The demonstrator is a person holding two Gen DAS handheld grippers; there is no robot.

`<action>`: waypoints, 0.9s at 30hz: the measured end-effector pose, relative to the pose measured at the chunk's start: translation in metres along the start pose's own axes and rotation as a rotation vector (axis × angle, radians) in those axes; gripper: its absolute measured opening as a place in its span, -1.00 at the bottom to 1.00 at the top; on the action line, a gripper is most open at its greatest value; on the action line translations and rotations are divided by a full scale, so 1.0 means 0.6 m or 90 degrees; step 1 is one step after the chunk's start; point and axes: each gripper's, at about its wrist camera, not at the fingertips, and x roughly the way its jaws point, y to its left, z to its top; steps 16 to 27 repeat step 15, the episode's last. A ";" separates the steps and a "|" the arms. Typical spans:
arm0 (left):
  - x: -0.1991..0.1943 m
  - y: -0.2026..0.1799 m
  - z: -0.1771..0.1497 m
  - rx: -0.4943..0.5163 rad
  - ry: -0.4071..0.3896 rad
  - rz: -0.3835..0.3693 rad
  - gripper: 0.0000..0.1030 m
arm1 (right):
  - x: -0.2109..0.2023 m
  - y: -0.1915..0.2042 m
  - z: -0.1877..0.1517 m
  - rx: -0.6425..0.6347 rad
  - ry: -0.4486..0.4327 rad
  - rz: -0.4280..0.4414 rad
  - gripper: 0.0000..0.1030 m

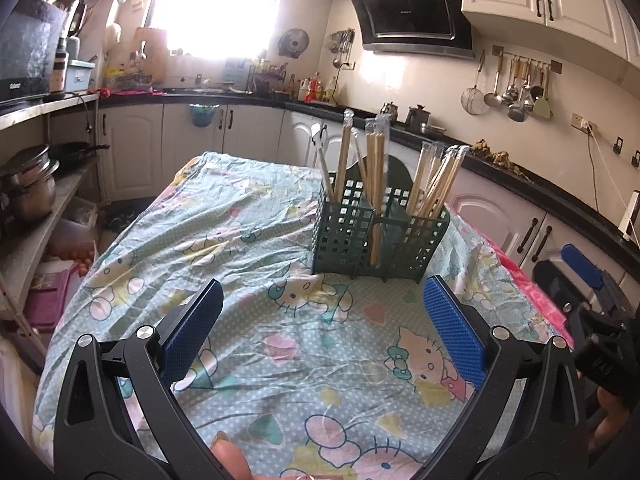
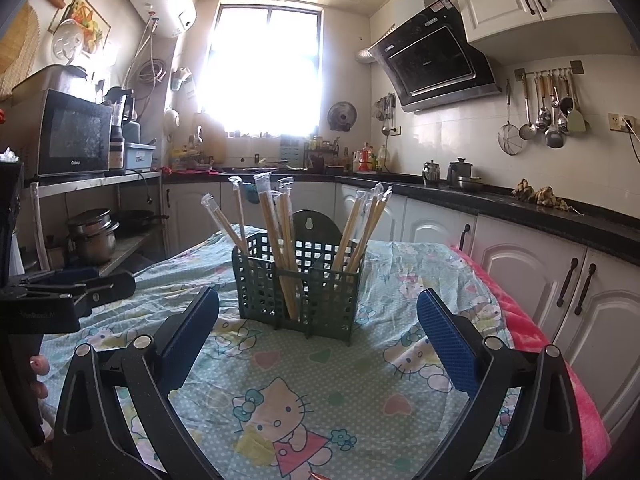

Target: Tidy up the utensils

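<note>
Chopsticks (image 2: 280, 236), each sleeved in clear wrap, stand tilted in the compartments of a green lattice caddy (image 2: 298, 292) on the cloth-covered table (image 2: 328, 408), just ahead of the left tool (image 1: 322, 316) and right tool (image 2: 318, 328), both spread wide and holding nothing. They look light, stiff and thin with a slippery sleeve, so a pinch on the upper shaft above the caddy rim seems the safest hold.

basket (image 2: 296, 280): dark green grid | chopsticks (image 2: 280, 232): pale wood | tablecloth (image 2: 280, 360): mint, white-dotted, cartoon cats
</note>
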 end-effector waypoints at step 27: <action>0.167 0.156 0.040 -0.070 0.152 0.170 0.79 | 0.144 -0.191 -0.013 0.107 0.182 -0.158 0.87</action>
